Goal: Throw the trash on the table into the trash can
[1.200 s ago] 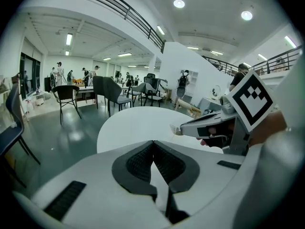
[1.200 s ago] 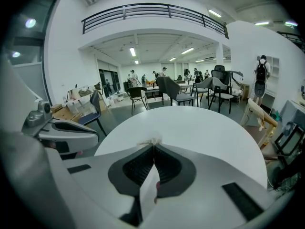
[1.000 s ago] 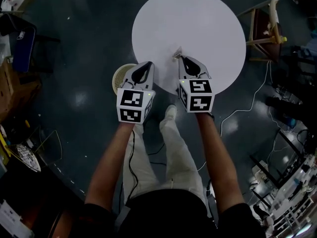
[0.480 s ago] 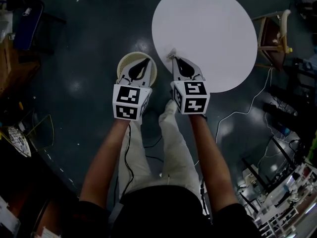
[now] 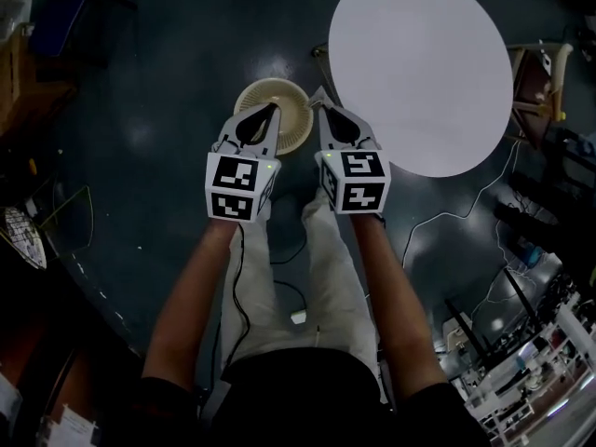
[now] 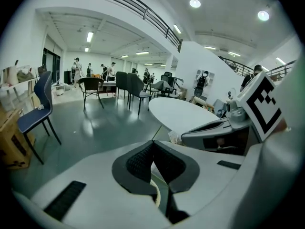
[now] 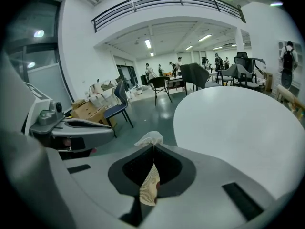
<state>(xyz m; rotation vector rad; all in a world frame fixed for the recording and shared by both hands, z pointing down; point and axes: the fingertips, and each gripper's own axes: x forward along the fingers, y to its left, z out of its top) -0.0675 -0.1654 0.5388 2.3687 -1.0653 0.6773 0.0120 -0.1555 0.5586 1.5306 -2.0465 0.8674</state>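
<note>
A crumpled tissue (image 7: 149, 138) is pinched between the clenched jaws of the right gripper (image 5: 323, 108), at the right edge of the round mesh trash can (image 5: 293, 127) beside the white round table (image 5: 419, 63). The left gripper (image 5: 269, 108) is closed on nothing, over the can.
</note>
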